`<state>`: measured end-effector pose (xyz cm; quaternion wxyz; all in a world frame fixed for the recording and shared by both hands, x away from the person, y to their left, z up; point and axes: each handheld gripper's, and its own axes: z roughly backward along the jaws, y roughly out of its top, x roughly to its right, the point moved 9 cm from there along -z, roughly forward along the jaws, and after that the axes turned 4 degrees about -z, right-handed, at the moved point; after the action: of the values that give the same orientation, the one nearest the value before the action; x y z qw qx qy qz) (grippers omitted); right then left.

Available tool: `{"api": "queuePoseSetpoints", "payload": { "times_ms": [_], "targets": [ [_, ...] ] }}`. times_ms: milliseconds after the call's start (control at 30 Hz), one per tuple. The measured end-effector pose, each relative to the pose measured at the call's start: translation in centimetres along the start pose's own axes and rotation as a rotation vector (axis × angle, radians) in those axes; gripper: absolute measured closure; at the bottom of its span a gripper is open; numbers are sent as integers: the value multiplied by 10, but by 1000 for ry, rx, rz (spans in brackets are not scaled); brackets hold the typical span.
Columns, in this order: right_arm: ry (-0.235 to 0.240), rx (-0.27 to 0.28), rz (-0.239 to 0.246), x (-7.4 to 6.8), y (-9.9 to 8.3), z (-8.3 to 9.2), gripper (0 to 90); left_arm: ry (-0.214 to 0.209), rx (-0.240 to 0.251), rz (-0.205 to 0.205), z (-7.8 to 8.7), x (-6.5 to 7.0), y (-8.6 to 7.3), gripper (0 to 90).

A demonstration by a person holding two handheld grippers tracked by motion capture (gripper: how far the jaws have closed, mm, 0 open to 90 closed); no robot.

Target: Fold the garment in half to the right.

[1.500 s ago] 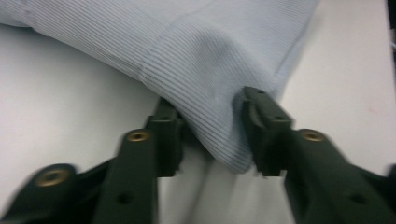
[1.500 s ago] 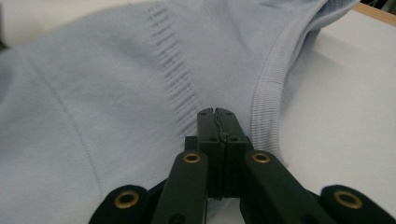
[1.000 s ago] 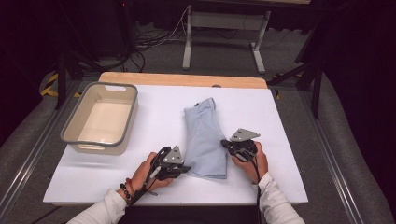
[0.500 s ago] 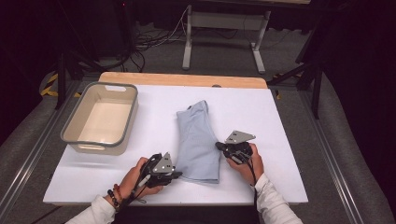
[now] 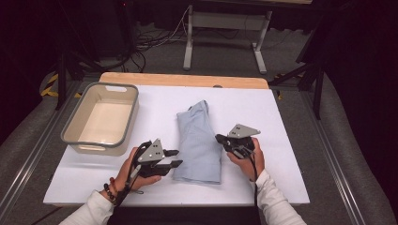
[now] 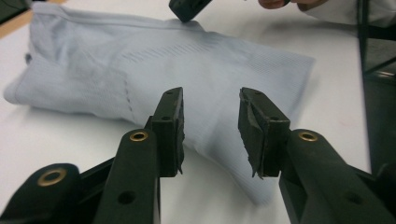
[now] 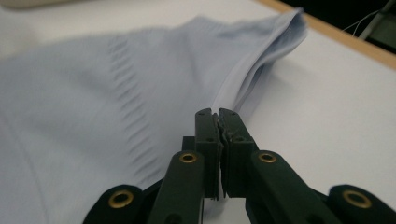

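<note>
A folded pale blue garment [image 5: 199,143] lies lengthwise in the middle of the white table [image 5: 286,117]. My left gripper [image 5: 174,158] hovers just off its near left edge. Its jaws have just been opening and now stand open, nothing between them [image 6: 210,126], with the garment [image 6: 140,70] lying beyond the tips. My right gripper [image 5: 219,138] is at the garment's right edge. In the right gripper view its jaws [image 7: 216,114] are pressed together where the folded hem [image 7: 261,60] runs in, apparently pinching that edge. The right gripper's tip [image 6: 187,7] shows across the cloth.
A grey-rimmed beige basin [image 5: 133,112] stands at the table's left, nothing in it. A wooden strip [image 5: 183,79] lines the far edge. Beyond are a metal stand [image 5: 225,18] and cables on the floor. Bare white surface lies right of the garment.
The left gripper has let go of the garment's left edge, drawn back a little to the left and opened. The garment has shifted slightly left. The right gripper stays shut at the right edge.
</note>
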<state>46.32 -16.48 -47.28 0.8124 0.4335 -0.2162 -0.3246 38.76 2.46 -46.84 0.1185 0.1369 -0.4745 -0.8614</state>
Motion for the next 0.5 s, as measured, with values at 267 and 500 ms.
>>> {"api": "queuePoseSetpoints", "payload": {
  "times_ms": [267, 500],
  "targets": [
    [30, 57, 56, 13, 56, -28, 871, 61, -53, -65, -32, -16, 4, 673],
    [50, -36, 78, 24, 64, -71, 864, 58, -99, -75, -41, -22, -4, 696]
  ]
}}
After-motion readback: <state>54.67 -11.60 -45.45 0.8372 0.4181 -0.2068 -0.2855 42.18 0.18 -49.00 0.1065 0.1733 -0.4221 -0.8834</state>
